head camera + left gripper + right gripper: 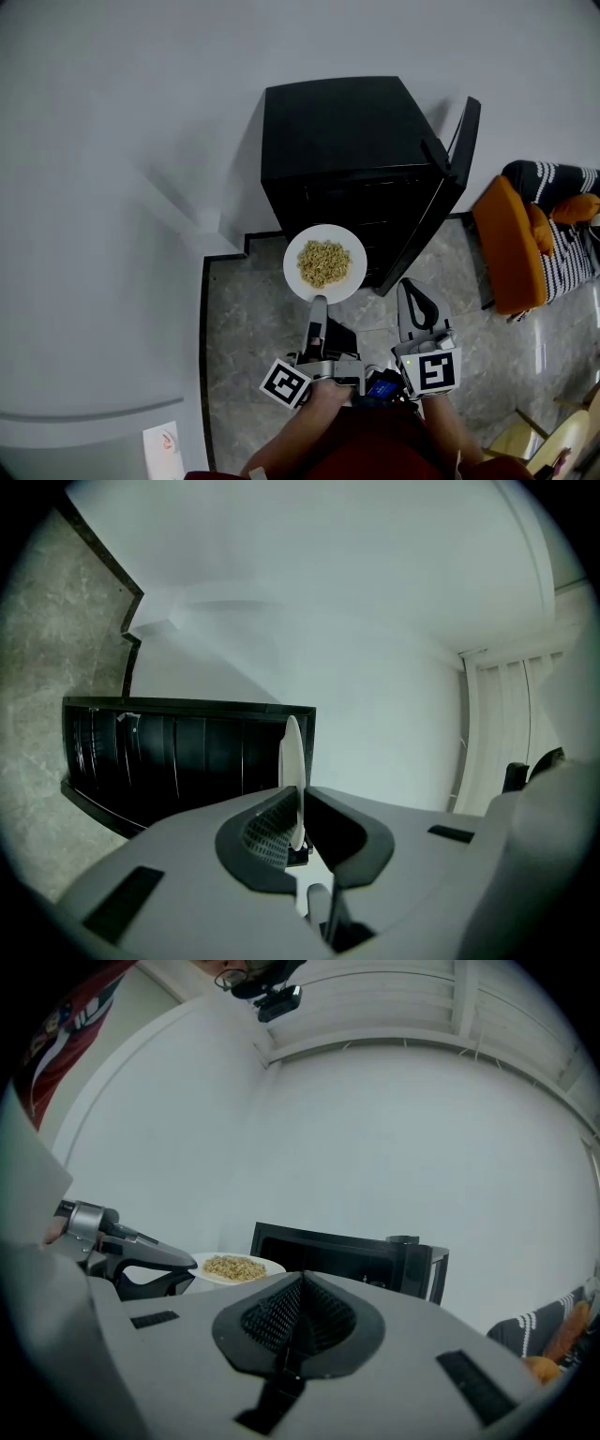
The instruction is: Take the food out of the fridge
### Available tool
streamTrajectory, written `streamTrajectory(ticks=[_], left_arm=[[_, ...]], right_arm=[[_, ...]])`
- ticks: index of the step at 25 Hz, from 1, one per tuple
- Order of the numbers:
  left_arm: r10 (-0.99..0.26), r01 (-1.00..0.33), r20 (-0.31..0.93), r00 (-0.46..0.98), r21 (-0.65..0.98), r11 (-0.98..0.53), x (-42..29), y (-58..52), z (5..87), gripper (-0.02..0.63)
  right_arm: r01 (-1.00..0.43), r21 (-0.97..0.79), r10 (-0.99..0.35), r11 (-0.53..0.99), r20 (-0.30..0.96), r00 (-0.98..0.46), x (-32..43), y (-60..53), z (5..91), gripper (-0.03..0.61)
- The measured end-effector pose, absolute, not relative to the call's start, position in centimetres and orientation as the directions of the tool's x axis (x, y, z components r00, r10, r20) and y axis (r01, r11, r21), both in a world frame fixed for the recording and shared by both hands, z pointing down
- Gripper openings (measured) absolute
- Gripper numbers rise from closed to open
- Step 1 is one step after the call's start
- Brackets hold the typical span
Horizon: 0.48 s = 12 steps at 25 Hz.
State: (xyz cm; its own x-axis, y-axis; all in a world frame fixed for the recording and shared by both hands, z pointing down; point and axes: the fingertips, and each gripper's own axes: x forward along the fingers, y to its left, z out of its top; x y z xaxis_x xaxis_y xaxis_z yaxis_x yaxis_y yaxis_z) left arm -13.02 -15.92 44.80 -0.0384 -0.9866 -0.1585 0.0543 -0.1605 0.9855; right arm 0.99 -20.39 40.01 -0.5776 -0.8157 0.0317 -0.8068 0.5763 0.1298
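White plate clamped edgewise in left gripper.

Head cam steeply down; gripper cams level, prob. close; all share fridge.

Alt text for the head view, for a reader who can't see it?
The left gripper holds a white plate of food by its rim in front of a black fridge whose door stands open. The right gripper, shut and empty, is beside it.
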Motion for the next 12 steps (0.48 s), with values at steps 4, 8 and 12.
streamTrajectory(ticks=[4,8,12], left_arm=[[-0.986,0.048,-0.162,-0.032,0.985,-0.163,-12.8,-14.8,44.1,0.026],[-0.989,0.039,-0.148,-0.021,0.988,-0.148,-12.6,-13.7,43.8,0.026],[-0.989,0.027,-0.146,-0.005,0.989,-0.146,-12.4,-12.5,43.5,0.026]], right_arm=[[-0.806,0.126,-0.814,0.578,0.029,-0.58,0.8,-20.7,40.2,0.021],[-0.805,0.115,-0.811,0.581,0.001,-0.585,0.2,-21.1,39.6,0.021],[-0.801,0.122,-0.807,0.586,0.002,-0.591,-0.2,-21.0,39.6,0.021]])
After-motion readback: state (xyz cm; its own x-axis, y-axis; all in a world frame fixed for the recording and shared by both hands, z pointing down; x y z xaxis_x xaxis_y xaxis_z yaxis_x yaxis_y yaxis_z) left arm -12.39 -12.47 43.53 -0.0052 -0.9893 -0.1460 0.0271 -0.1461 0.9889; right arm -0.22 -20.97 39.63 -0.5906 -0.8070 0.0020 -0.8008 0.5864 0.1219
